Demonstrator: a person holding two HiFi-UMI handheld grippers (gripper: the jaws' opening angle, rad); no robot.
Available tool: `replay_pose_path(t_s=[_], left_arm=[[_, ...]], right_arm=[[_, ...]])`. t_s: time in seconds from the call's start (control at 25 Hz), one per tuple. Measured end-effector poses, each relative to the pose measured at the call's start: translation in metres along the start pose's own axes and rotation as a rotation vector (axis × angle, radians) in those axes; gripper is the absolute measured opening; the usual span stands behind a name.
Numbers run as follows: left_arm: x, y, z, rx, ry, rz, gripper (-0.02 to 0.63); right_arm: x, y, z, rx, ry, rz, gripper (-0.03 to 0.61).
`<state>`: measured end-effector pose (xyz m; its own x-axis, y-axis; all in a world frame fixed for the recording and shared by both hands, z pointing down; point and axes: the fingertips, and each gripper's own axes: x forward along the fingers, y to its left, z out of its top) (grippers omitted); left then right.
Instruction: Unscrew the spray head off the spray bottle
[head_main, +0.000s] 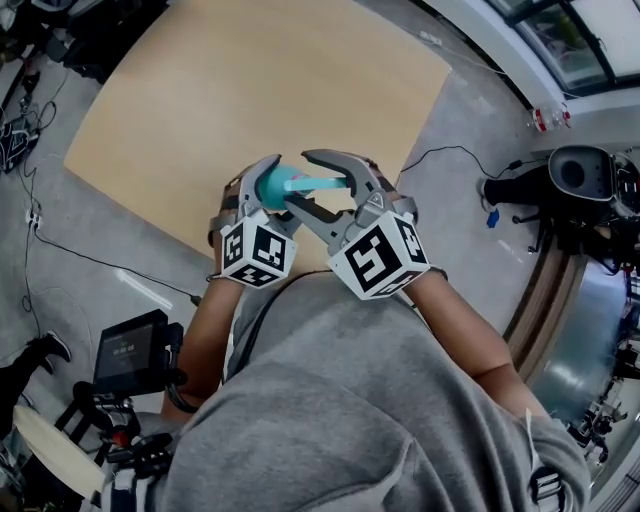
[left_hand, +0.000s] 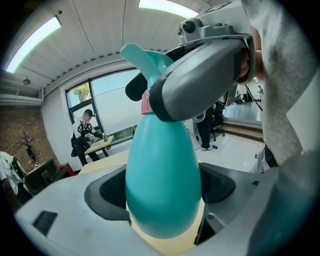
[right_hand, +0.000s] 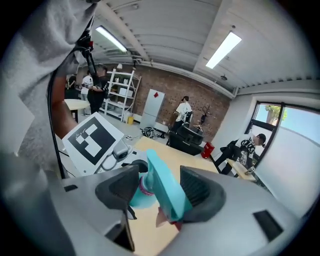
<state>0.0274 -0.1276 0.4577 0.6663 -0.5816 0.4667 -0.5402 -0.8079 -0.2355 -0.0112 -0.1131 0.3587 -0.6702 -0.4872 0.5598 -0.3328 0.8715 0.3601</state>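
- Wooden table (head_main: 250, 90): near edge was hidden behind the person's grey shirt (head_main: 350, 420) and both marker cubes.
- Grey floor (head_main: 90, 230) lay around the table; a black cable (head_main: 100, 262) ran over it left of the table, and a dark box (head_main: 130, 350) stood off the near left corner, details unreadable.
- Left gripper (head_main: 268, 185), above the table's near edge: jaws were clamped on the body of the teal spray bottle (left_hand: 162, 170); its base was cut off by the pads.
- Right gripper (right_hand: 160, 191), just beside the left one: jaws were spread, with the spray head (right_hand: 167, 192) between them, leaning on one pad with a gap at the other.
- In the left gripper view the right gripper's finger (left_hand: 200, 75) blocked most of the head.
- Pink collar (right_hand: 146, 186) was half hidden.
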Motion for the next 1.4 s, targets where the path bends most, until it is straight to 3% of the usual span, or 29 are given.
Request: replay_pose_path(t_s=[0.08,0.2,0.36,0.52,0.72,0.8,0.88,0.96,1.08,1.16,1.2,1.28,1.4], left_arm=[[0.001,0.0,0.0,-0.008,0.003,0.001,0.396],[-0.003,0.0,-0.004,0.012,0.008,-0.007,0.397],[-0.007,-0.013,-0.007,0.085,-0.009,-0.09,0.397],[-0.019,-0.036,-0.006,0.197,-0.071,-0.264,0.397],[-0.038,-0.08,-0.006,0.357,-0.099,-0.526,0.397],[-0.041,-0.093,-0.012,0.378,-0.08,-0.601,0.397],[-0.04,-0.096,-0.017,0.392,-0.06,-0.622,0.397],[-0.037,-0.092,-0.018,0.381,-0.055,-0.601,0.397],[-0.028,-0.077,-0.008,0.298,-0.085,-0.514,0.397],[-0.021,-0.058,-0.003,0.235,-0.101,-0.413,0.397],[-0.018,-0.047,-0.002,0.209,-0.1,-0.352,0.397],[-0.012,-0.025,-0.003,0.157,-0.087,-0.223,0.397],[-0.005,0.002,-0.011,0.032,-0.061,-0.036,0.397]], right_arm=[[0.0,0.001,-0.002,0.012,0.014,0.012,0.253],[-0.002,0.013,-0.004,0.041,0.037,0.068,0.157],[-0.003,0.031,-0.003,0.008,0.062,0.173,0.137],[-0.013,0.057,-0.001,-0.164,0.027,0.383,0.135],[-0.046,0.093,-0.014,-0.562,-0.029,0.679,0.135],[-0.052,0.101,-0.023,-0.655,-0.001,0.749,0.135],[-0.052,0.104,-0.03,-0.697,0.028,0.769,0.137],[-0.048,0.101,-0.03,-0.69,0.032,0.739,0.137],[-0.038,0.078,-0.025,-0.597,0.02,0.599,0.147],[-0.033,0.054,-0.023,-0.526,0.022,0.468,0.258],[-0.032,0.042,-0.021,-0.481,0.016,0.406,0.271],[-0.033,0.02,-0.01,-0.341,-0.037,0.295,0.302],[-0.041,-0.011,0.015,-0.027,-0.191,0.118,0.338]])
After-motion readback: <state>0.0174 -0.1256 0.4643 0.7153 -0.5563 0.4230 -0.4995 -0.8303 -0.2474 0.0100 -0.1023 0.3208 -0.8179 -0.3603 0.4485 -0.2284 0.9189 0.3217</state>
